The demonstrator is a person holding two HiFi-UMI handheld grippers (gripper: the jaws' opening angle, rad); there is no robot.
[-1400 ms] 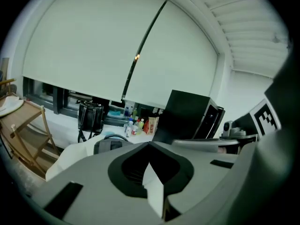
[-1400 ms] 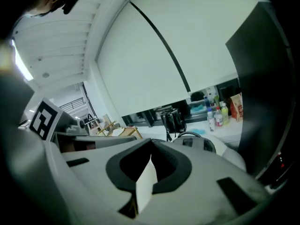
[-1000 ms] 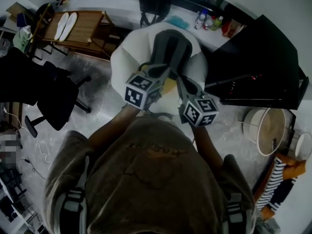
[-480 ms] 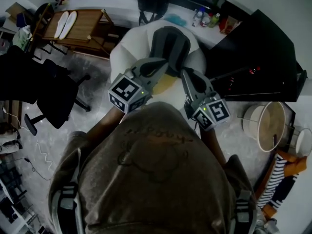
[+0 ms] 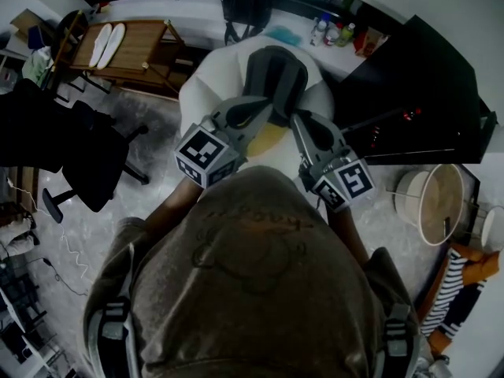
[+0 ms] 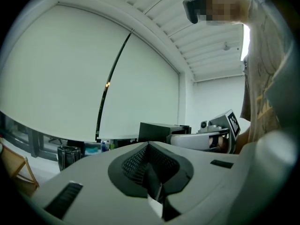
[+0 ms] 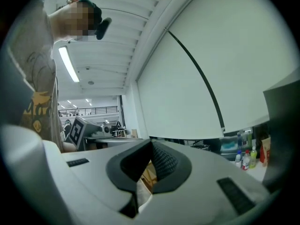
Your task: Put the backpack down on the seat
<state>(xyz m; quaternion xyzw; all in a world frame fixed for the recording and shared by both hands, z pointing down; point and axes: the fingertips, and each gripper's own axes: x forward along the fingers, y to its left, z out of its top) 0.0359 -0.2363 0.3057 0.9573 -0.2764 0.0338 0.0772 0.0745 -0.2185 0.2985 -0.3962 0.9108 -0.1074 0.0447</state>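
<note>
The backpack is on the person's back; only its grey shoulder straps point(image 5: 113, 325) show in the head view, and its body is hidden. The seat point(image 5: 209, 85) is a round white chair with a dark grey cushion, straight ahead below the grippers. My left gripper point(image 5: 264, 107) is held up before the chest, shut, nothing in it. My right gripper point(image 5: 302, 121) is beside it, also shut and empty. In the left gripper view the left gripper point(image 6: 149, 146) points level at a white wall. The right gripper point(image 7: 151, 144) does likewise in the right gripper view.
A wooden table point(image 5: 130, 50) stands at the back left and a black office chair point(image 5: 87, 160) at the left. A black cabinet point(image 5: 417, 93) fills the right. Bottles point(image 5: 335, 31) and a black bin point(image 5: 246, 2) are behind the seat. A round basket point(image 5: 431, 205) sits at the right.
Both grippers have drawn back toward the chest and spread slightly apart. The person's body has leaned forward over them. Both jaws stay shut.
</note>
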